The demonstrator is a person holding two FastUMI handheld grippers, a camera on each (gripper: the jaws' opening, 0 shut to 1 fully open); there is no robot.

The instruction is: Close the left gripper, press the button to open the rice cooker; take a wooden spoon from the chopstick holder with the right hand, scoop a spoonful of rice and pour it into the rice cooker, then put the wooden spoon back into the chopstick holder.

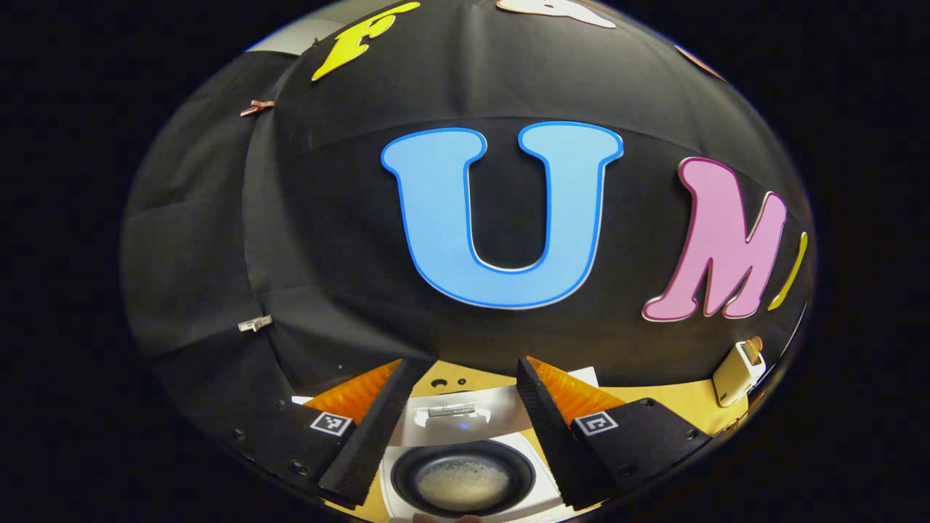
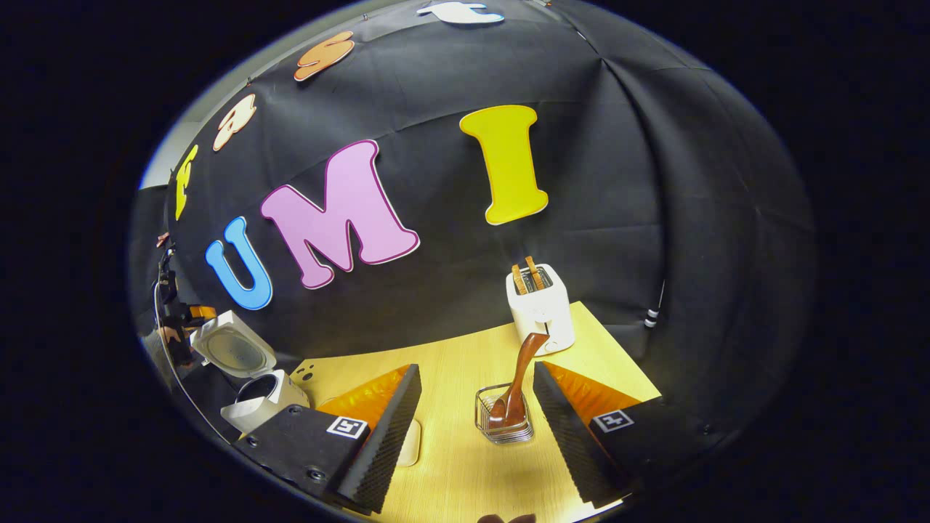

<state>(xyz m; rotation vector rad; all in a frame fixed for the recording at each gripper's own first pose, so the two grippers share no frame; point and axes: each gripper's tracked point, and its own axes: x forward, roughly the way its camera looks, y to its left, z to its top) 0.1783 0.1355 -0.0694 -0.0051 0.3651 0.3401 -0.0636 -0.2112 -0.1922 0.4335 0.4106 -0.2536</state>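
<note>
Wooden spoon [image 2: 517, 378] stands bowl-down in the wire chopstick holder [image 2: 504, 415] mid-worktop [image 2: 450, 465], handle leaning toward the toaster [image 2: 539, 306] at the far edge, apparently returned. Right tongs [image 2: 472, 428] gape empty before it. Left tongs [image 1: 459, 421], also spread, hover over the open rice cooker [image 1: 465, 476], rice inside.

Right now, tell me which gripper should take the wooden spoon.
Right. The right gripper is open with the wooden spoon standing in the chopstick holder just ahead, between its fingers. The left gripper hangs over the open rice cooker.
</note>
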